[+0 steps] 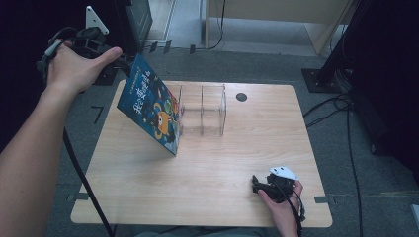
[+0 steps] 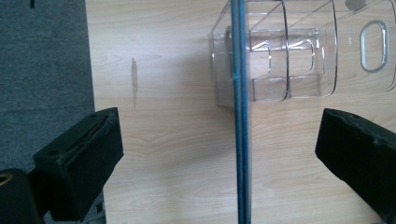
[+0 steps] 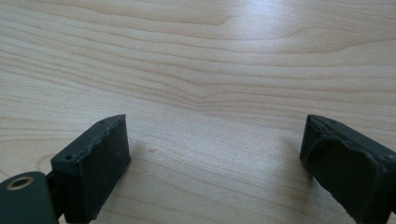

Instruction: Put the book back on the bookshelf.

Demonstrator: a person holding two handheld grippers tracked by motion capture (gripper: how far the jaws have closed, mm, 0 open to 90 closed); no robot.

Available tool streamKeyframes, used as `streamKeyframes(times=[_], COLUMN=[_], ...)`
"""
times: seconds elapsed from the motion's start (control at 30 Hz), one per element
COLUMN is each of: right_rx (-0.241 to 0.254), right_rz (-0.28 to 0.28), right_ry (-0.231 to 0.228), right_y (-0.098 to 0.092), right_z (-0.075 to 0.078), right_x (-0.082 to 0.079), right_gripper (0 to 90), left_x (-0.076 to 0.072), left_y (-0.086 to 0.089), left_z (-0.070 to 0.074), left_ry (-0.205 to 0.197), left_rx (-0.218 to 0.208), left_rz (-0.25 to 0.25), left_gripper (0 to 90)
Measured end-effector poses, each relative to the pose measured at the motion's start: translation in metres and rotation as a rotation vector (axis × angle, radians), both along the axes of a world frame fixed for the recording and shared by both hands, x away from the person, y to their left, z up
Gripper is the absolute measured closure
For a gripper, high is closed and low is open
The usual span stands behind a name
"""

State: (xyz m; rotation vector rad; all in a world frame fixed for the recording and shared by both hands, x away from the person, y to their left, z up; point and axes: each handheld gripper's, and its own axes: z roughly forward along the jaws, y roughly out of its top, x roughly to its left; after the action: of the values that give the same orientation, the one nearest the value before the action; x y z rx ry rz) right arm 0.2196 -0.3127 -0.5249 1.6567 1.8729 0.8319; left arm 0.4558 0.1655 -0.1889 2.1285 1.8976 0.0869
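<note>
The left gripper (image 1: pixel 129 61) is standing wide open, the book (image 1: pixel 150 106) leaning unclamped against the clear organiser (image 1: pixel 202 116); backing straight off is advisable to avoid tipping it. The right gripper (image 1: pixel 257 185) is resting open on the wooden table (image 1: pixel 207 163). Grey floor is surrounding.

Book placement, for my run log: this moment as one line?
book: leaning on clear organizer | left gripper: open, book edge between fingers, untouched | right gripper: open
</note>
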Motion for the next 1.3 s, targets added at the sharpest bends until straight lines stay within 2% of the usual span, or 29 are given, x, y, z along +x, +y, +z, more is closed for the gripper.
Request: streamKeyframes(times=[0.23, 0.57, 0.77, 0.93, 1.07, 1.3], right_rx=[0.000, 0.000, 0.000, 0.000, 0.001, 0.001], right_rz=[0.000, 0.000, 0.000, -0.001, 0.000, 0.000], right_ry=[-0.001, -0.001, -0.001, -0.001, 0.000, 0.000], right_y=[0.000, 0.000, 0.000, 0.000, 0.000, 0.000], right_z=[0.000, 0.000, 0.000, 0.000, 0.000, 0.000], right_x=[0.000, 0.000, 0.000, 0.000, 0.000, 0.000], right_gripper=[7.6, 7.6, 7.6, 7.6, 7.6, 7.6], left_x=[-0.004, -0.013, -0.015, -0.018, -0.021, -0.031], left_y=[0.012, 0.025, 0.034, 0.042, 0.045, 0.051], left_z=[-0.001, -0.005, -0.010, -0.014, -0.020, -0.022], left_ry=[-0.015, -0.012, -0.013, -0.017, -0.008, -0.020], left_rx=[-0.031, -0.020, -0.032, -0.021, -0.007, 0.005], left_rz=[0.008, 0.005, 0.013, 0.025, 0.019, 0.006], left_gripper=[0.0, 0.0, 0.0, 0.0, 0.0, 0.0])
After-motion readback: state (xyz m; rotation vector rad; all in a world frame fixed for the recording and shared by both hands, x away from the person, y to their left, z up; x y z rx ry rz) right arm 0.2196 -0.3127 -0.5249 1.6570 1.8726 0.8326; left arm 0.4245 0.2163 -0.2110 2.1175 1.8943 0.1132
